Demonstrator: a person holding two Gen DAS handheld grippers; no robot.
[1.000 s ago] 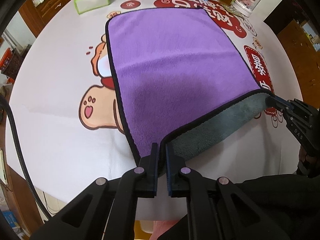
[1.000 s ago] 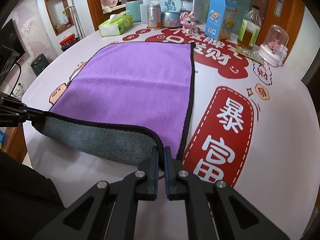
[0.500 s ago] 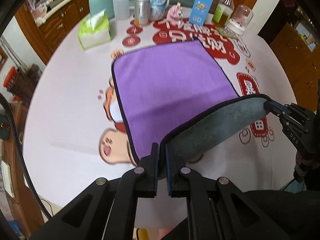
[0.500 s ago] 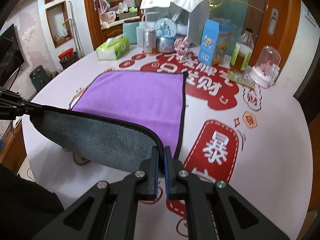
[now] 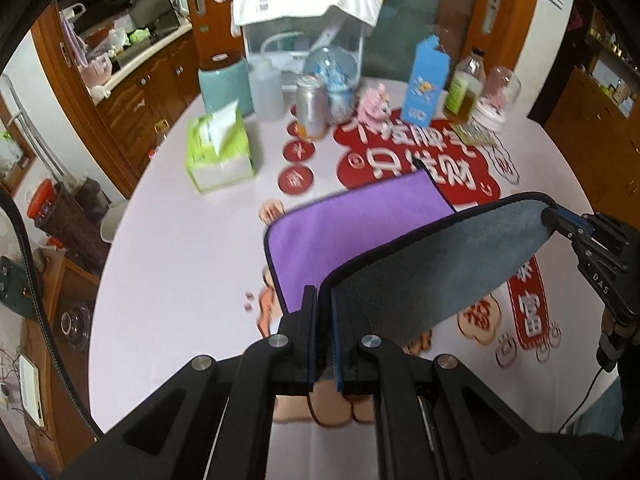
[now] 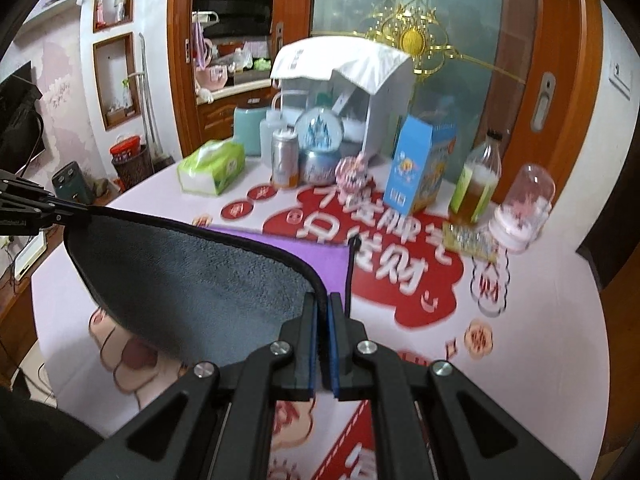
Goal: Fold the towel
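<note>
Wooden cabinets and a frosted glass door stood behind a round bench (image 5: 168,240) covered by a white cloth printed with red characters and cartoon figures. Along its far side sat a green tissue pack (image 5: 218,152), a silver can (image 5: 311,106), a snow globe (image 6: 319,136), a blue carton (image 5: 425,82), a bottle of yellow liquid (image 6: 478,182) and a small glass dome (image 6: 524,206). The towel (image 5: 352,228), purple on top and grey beneath with dark piping, lay partly on the bench, its far portion flat while the near edge was raised in the air, showing the grey underside as a taut sheet. The left tool (image 5: 325,300) was clamped narrow on the near left corner of that raised edge. The right tool (image 6: 323,306) was pinched just as tightly on the near right corner. In the left wrist view the right tool appeared at the far end of the lifted edge, and in the right wrist view the left tool (image 6: 70,212) held the opposite end.
</note>
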